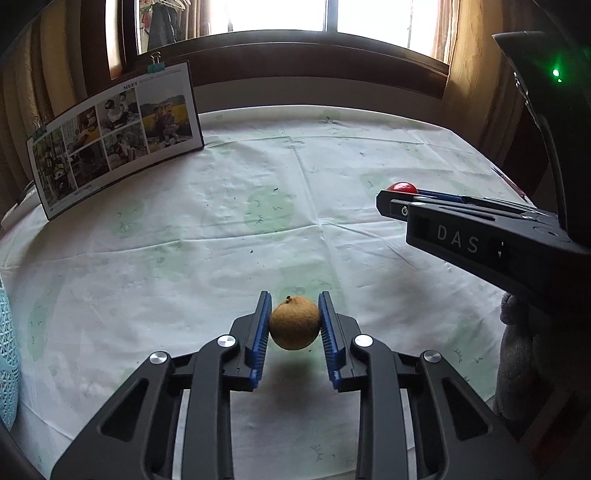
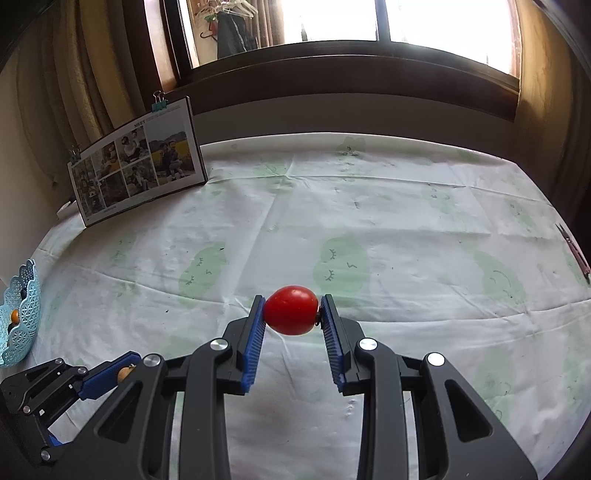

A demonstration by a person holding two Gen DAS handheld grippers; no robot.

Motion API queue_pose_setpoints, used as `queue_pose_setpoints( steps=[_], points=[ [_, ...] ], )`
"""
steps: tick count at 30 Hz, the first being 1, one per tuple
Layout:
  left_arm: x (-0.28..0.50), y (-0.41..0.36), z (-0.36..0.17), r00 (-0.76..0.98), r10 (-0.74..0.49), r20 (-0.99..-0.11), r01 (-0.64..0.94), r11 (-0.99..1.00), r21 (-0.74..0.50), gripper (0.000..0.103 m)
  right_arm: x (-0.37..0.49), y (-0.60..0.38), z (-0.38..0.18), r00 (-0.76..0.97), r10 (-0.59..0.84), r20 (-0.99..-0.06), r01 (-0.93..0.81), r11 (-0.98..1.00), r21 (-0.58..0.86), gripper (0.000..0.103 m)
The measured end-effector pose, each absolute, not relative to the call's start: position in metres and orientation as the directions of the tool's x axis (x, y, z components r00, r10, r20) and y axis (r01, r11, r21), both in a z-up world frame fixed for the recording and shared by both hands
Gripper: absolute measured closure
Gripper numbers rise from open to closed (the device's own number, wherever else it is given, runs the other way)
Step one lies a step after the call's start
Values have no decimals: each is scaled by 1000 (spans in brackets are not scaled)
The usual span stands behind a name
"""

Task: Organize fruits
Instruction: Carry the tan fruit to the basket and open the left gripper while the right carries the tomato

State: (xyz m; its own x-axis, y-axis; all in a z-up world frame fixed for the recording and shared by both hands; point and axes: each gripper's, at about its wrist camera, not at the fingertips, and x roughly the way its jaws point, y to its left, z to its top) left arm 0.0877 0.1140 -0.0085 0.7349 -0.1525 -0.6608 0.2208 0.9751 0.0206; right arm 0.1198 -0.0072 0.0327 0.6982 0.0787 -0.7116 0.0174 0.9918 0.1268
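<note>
2 grippers level above the tablecloth: left gripper fingers pinching a longan, right gripper a tomato.

Photo board with binder clips stands propped at table's far-left edge. Green-patterned white tablecloth covers table. Window behind; grey plush at right edge.

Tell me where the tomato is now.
The tomato is clamped between the fingers of the right tool, held above the tablecloth; in the left wrist view it shows at the right, over the cloth.
</note>
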Motion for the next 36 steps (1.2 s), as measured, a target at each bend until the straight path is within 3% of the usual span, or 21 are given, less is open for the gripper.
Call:
queue_pose_setpoints(
  steps=[14,36],
  points=[
    [64,169,18,829,4,-559,40,997,66,76,110,13,40,710,99,-697,-35,994,106,72],
    [37,276,36,849,184,-496,-204,979,13,76,94,71,46,700,172,-693,-152,984,91,72]
  ],
)
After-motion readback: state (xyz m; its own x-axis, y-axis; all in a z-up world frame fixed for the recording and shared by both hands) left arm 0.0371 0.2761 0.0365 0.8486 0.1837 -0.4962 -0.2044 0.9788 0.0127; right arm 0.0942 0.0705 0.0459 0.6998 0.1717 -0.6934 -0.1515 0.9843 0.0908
